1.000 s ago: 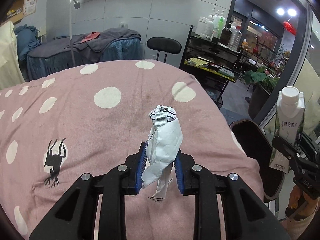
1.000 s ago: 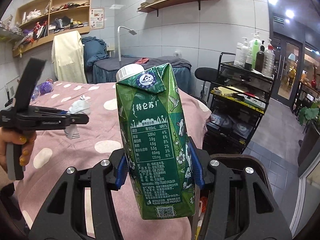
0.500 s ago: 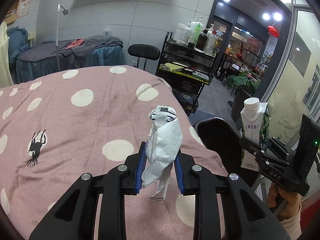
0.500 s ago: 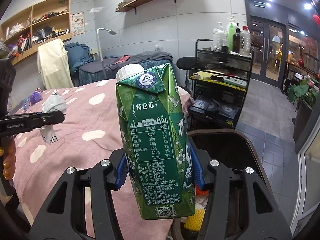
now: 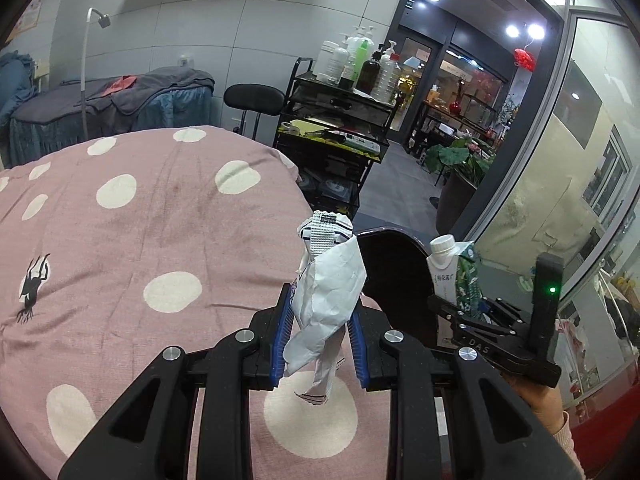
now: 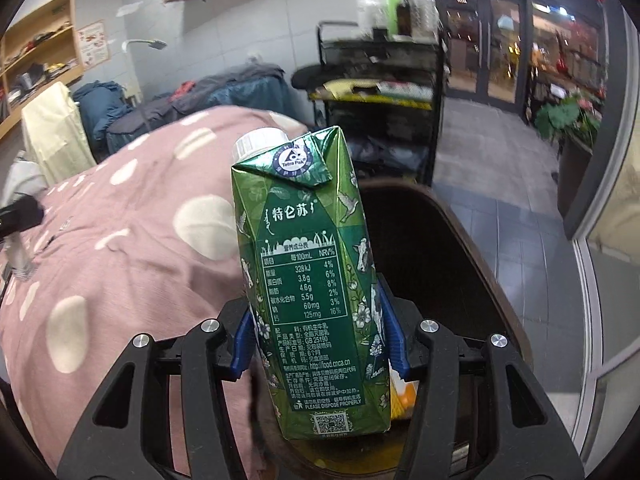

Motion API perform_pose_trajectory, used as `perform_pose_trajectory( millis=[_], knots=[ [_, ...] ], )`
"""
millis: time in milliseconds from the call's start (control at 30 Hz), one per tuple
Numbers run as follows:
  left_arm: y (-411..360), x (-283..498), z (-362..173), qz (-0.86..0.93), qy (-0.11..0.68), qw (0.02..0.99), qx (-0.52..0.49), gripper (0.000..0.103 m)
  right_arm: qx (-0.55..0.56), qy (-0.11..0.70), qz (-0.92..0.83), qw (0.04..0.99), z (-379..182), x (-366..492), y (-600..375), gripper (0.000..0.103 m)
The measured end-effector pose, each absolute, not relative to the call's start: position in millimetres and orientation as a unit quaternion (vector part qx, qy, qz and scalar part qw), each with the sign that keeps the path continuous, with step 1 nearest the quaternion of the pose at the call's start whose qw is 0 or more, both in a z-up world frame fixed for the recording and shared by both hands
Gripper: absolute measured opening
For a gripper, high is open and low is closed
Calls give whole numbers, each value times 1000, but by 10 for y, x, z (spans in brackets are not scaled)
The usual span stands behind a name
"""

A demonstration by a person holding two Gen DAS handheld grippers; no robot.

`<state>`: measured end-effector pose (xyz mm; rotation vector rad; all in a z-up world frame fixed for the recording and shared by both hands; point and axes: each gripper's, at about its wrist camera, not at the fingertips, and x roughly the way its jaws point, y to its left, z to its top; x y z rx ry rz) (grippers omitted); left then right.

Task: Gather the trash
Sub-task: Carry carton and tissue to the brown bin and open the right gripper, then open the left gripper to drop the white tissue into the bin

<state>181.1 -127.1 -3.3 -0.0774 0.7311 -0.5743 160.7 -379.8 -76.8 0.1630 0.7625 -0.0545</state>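
Beside the bed, past the edge of the pink polka-dot blanket (image 5: 132, 248), stands a dark trash bin (image 6: 452, 264) with a wide black mouth; deep inside it, under the carton, something yellow-orange (image 6: 404, 394) shows, possibly netting or a wrapper, though the view there is too dim and blocked to be sure. Over that opening the right gripper (image 6: 318, 344) holds a green milk carton (image 6: 312, 280) upright, its blue pads pressed against the carton's two sides near the lower half. This carton is a tall prism with a slanted top, a white screw cap (image 6: 260, 142) at the upper left corner, a round blue-and-white maker's badge, white Chinese lettering, a nutrition table and a QR code near the base. From the left wrist camera the same carton (image 5: 452, 276) appears just beyond the bin's (image 5: 396, 276) far rim, gripped by the black tool, with the person's hand (image 5: 536, 396) and a pink sleeve below it. Nearer, the left gripper (image 5: 320, 336) is closed narrowly on a crumpled white paper wrapper (image 5: 326, 296), which stands up between the blue pads above the blanket, close to the bin's edge. Its top is a folded, dotted grey-white flap with dark blue lines, and a thin strip hangs down below the jaws.
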Motion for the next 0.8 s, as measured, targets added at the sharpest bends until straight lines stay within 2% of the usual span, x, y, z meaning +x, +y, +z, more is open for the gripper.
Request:
perform_pose_trajectory(
  millis=[300,467,800],
  knots=[
    [-1531,1779,-38,-298,357,885,-28,26,122,452,-60,881,-1259,1823,-4053,53],
    [-1653,1764,-51,-308,360,880,-22,26,97,495,-79,860,-1461,1951,-4057,53],
    [-1807,1777,-84,-324,369,871,-18,26,72,523,-76,846,-1609,1995,-4019,50]
  ],
)
